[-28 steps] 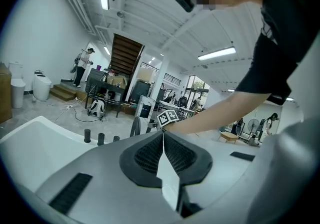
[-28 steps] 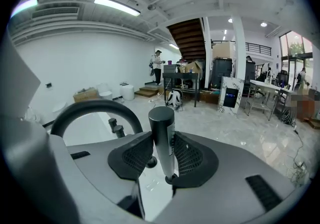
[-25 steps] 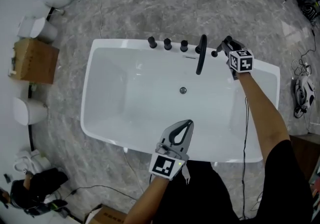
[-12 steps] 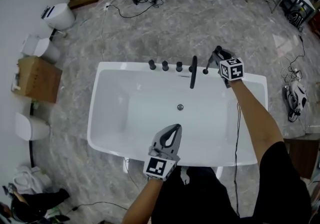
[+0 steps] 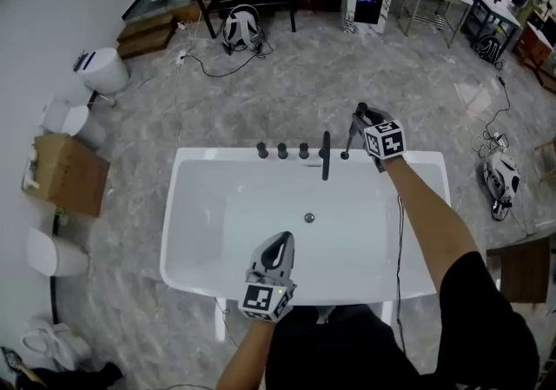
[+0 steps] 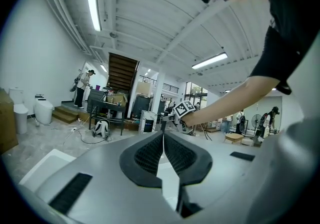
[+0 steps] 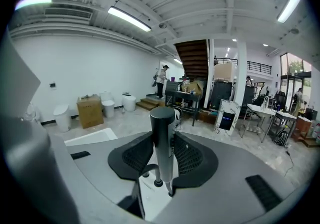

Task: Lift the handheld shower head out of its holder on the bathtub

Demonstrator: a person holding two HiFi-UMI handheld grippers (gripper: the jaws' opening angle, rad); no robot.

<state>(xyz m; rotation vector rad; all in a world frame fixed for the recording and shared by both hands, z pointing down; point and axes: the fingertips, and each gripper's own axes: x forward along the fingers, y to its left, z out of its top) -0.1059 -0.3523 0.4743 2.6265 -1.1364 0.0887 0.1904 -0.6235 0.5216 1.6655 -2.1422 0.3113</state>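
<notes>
The dark grey cylindrical handheld shower head (image 7: 162, 123) is clamped upright between the pads of the right gripper (image 5: 360, 114). It is held above the far rim of the white rectangular bathtub (image 5: 217, 157) and is seemingly clear of its small black holder (image 5: 345, 155). The left gripper (image 5: 281, 245) is clenched on nothing over the bathtub's near rim. The smooth wand could be dragged through the pads if its hose, barely discernible here, were pulled taut by further lifting. The black curved spout (image 5: 326, 157) beside the holder could also be struck if the wand were swung sideways.
</notes>
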